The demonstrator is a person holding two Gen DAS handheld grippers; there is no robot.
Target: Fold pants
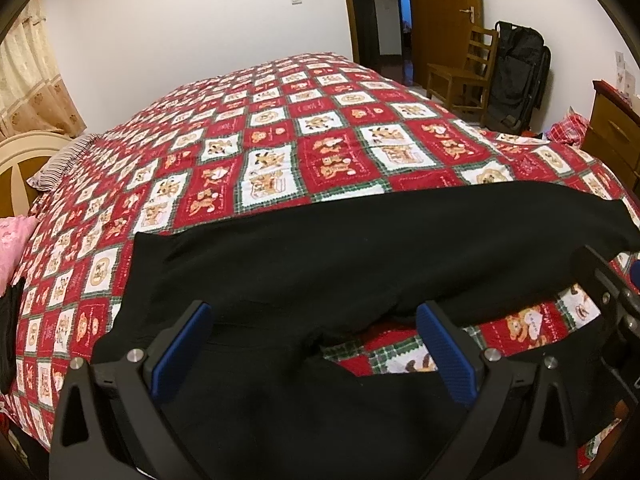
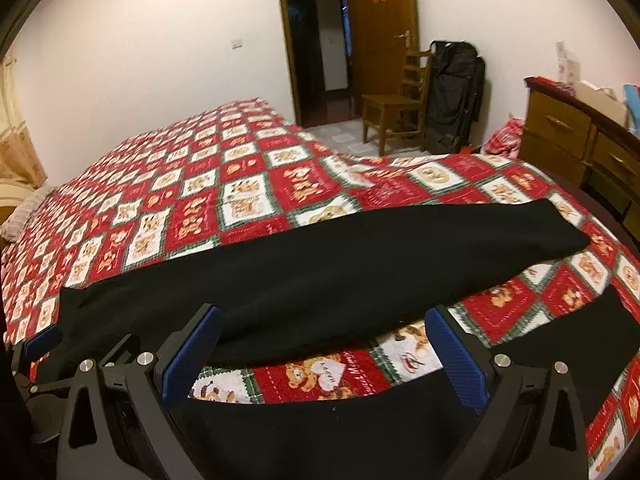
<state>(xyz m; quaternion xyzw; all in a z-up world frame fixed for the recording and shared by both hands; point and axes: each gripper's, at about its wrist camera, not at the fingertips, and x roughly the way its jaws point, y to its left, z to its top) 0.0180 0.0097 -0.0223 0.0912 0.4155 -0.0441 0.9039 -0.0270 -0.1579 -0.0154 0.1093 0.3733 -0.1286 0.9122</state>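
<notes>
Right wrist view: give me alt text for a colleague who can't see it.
The right gripper is open, its blue pads hovering over black pants spread on a red patchwork bedspread. One leg stretches away to the right, the other lies nearer, with bedspread showing between them. Behind are a wooden chair, an open door and a dresser.
</notes>
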